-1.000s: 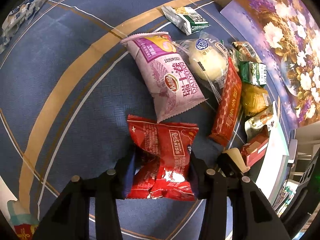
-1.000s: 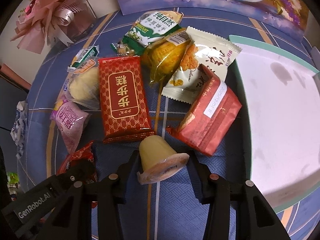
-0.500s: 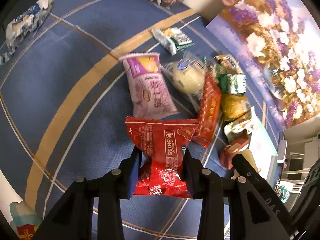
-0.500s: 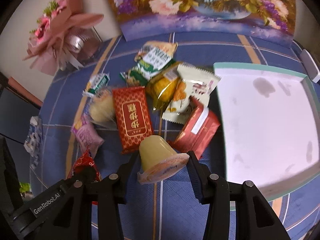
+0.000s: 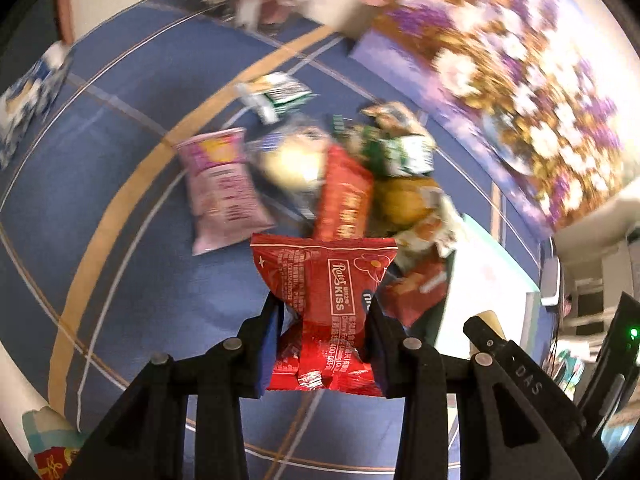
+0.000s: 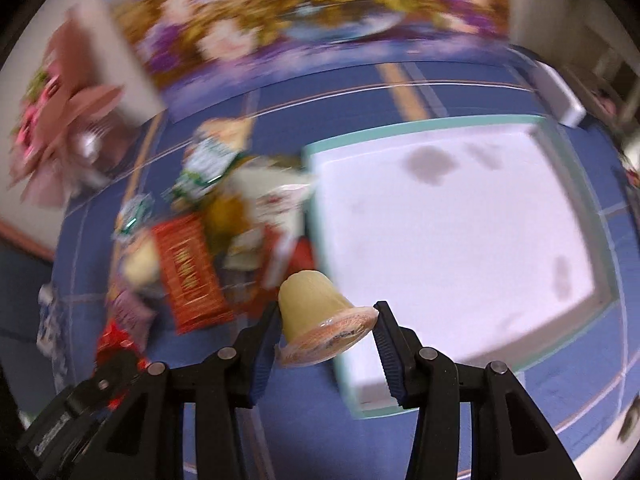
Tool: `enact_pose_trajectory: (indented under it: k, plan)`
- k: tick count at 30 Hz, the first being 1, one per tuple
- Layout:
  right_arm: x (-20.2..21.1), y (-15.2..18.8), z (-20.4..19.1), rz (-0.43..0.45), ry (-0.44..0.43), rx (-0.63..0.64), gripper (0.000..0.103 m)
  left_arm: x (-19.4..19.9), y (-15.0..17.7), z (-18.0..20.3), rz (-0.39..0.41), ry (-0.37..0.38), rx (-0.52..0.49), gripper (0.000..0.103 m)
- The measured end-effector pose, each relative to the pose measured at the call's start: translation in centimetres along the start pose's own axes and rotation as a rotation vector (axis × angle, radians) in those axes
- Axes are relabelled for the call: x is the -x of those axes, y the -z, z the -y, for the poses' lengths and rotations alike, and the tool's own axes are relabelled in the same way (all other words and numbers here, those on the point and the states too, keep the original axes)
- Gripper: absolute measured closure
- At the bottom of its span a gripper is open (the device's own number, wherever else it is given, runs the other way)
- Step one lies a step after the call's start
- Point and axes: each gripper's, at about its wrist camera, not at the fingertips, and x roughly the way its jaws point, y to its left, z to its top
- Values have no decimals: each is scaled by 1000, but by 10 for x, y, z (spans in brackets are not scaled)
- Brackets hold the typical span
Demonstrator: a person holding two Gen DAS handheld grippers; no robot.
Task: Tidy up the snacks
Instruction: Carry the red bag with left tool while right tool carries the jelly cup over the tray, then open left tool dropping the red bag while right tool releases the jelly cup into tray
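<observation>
Crinkled red foil snack packet (image 5: 326, 312), pinched at its waist between the closed jaws of the left gripper (image 5: 324, 312), held above the blue woven tablecloth (image 5: 120, 280); pale yellow jelly cup (image 6: 316, 312), a smooth tapered plastic form with a flanged film lid, clamped on its side in the right gripper (image 6: 326, 320), beside the corner of the white rectangular tray (image 6: 452, 240) with a teal rim; blurred heap of glossy wrappers (image 6: 224, 232) lying just beside the tray.
</observation>
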Motion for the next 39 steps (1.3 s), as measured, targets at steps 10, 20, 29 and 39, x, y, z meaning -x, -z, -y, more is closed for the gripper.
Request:
enact_pose_trajectory:
  k: [10, 20, 29, 39]
  plan:
    - [13, -24, 103, 27, 82, -237, 54, -24, 20, 100, -54, 30, -208, 63]
    - [12, -27, 177, 26, 164, -403, 54, -60, 52, 176, -121, 35, -377, 63]
    - [8, -24, 193, 9, 157, -435, 54, -70, 70, 195, -128, 6, -458, 63]
    - [11, -25, 185, 9, 147, -415, 53, -64, 60, 182, -110, 3, -418, 27]
